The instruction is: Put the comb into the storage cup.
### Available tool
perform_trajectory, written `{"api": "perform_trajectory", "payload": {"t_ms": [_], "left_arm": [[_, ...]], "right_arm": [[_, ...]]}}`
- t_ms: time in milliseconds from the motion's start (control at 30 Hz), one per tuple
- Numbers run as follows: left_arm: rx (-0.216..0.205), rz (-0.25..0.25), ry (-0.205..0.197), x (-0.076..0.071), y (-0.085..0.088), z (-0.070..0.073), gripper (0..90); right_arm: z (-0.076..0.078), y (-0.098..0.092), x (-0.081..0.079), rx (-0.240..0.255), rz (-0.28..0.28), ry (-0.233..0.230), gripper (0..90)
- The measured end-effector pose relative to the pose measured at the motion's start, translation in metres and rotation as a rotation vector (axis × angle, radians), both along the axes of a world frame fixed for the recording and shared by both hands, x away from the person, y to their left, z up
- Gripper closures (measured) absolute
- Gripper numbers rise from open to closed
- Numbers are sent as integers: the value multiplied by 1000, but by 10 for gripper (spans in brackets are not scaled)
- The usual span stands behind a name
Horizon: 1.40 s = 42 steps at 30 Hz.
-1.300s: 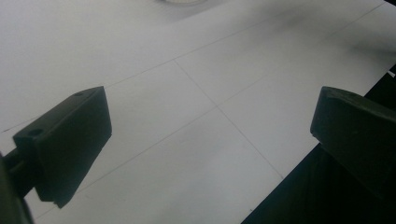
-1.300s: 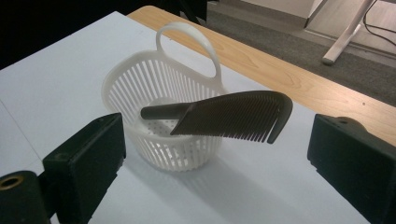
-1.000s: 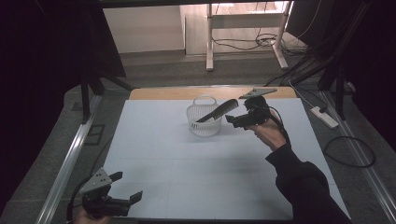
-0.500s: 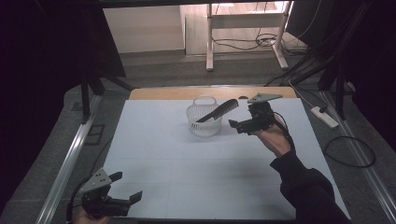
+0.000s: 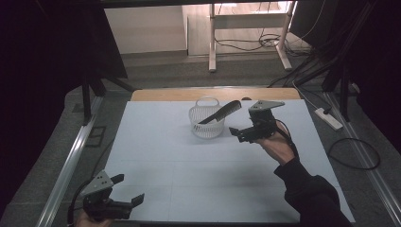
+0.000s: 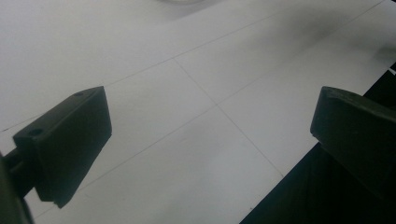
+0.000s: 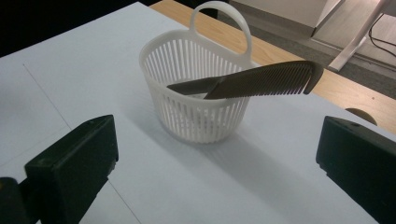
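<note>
- Right gripper (image 5: 242, 134) has pulled back from the basket (image 5: 206, 124), jaws wide and empty.
- Comb (image 5: 221, 113) leans inside the basket.
- Left gripper (image 5: 126, 195) waits near the table's (image 5: 156, 161) front edge, jaws wide.

The basket (image 5: 206, 122) stands on the counter (image 5: 189, 161) toward its far edge, near the middle. A comb (image 5: 221, 113) lies in it — slanting, one end sticking out over the rim to the right. The right tool (image 5: 241, 134) sits just right of the basket; the left tool (image 5: 127, 190) is at the near left corner — well apart.
</note>
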<state>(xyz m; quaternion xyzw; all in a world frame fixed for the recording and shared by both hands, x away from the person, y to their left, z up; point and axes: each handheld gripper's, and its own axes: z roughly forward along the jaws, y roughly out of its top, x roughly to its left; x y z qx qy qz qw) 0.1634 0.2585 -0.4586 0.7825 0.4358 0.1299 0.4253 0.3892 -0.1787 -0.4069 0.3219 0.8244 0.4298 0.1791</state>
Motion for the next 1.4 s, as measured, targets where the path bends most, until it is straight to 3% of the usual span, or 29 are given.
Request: {"api": "perform_trajectory", "payload": {"t_ms": [267,467,1200,1400], "left_arm": [[9,-4,-1,0,-1,0,0],[21,-8,-4,0,-2,0,0],[5,-2,-4,0,0,0,0],[2,-5,1,0,-1,0,0]], "right_arm": [[-4,-1,-6,1,11,20,0],[-4,-2,-14,2,34,-2,5],[-9,-17,-38,10,38,69,5],[-8,-21,-46,16,44,54,5]]}}
